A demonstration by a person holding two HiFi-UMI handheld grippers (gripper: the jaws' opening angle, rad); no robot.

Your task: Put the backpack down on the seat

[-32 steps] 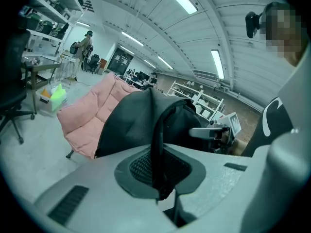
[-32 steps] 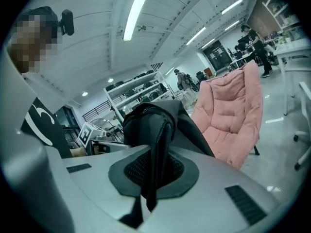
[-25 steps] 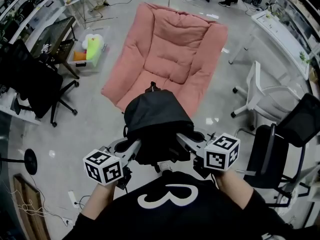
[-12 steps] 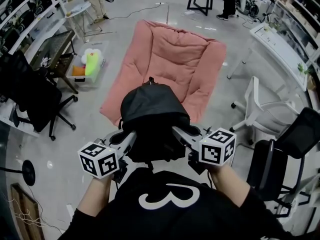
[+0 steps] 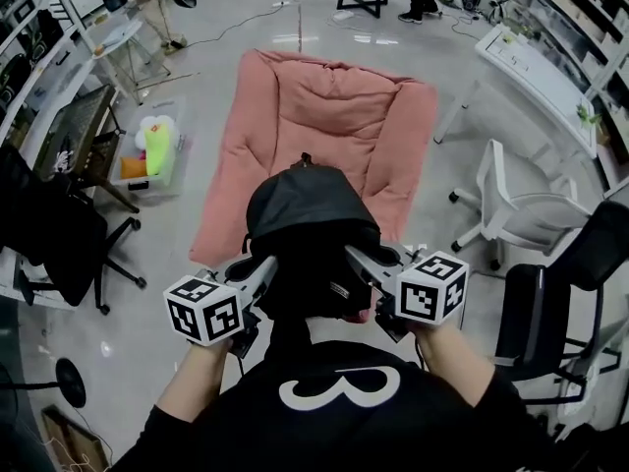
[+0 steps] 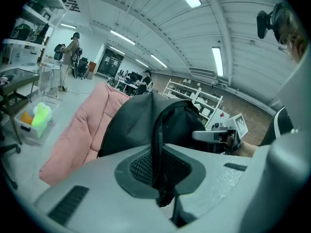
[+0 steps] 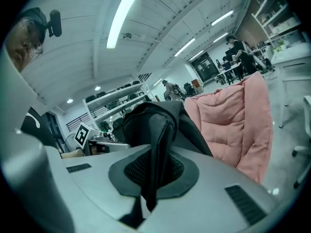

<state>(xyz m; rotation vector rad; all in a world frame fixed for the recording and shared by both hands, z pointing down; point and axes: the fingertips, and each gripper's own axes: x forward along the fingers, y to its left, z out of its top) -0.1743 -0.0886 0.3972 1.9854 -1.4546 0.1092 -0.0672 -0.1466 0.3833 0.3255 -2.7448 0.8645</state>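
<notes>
Near seat (image 5: pixel 334 116), backpack (image 5: pixel 310 214) aloft, straps (image 6: pixel 156 144) clamped in jaws of left gripper (image 5: pixel 259 268), right gripper (image 5: pixel 362 261)

Plain matte black on the soft fabric backpack (image 5: pixel 310 214) between both tools. Dusty pink, quilted in squares, on the padded fabric lounge chair (image 5: pixel 324 106) just beyond the jaws. Black-and-white square markers on the cubes of the left gripper (image 5: pixel 257 271) and right gripper (image 5: pixel 362 260). Pale grey jaws, black mesh-textured pads (image 6: pixel 138 168).

**Workshop surroundings**

A white office chair (image 5: pixel 516 209) stands at the right, with a black office chair (image 5: pixel 555 298) near it. A dark swivel chair (image 5: pixel 49 239) sits at the left, near a clear bin (image 5: pixel 126 179) of bright plush toys. A long white bench (image 5: pixel 531 62) runs along the upper right.
</notes>
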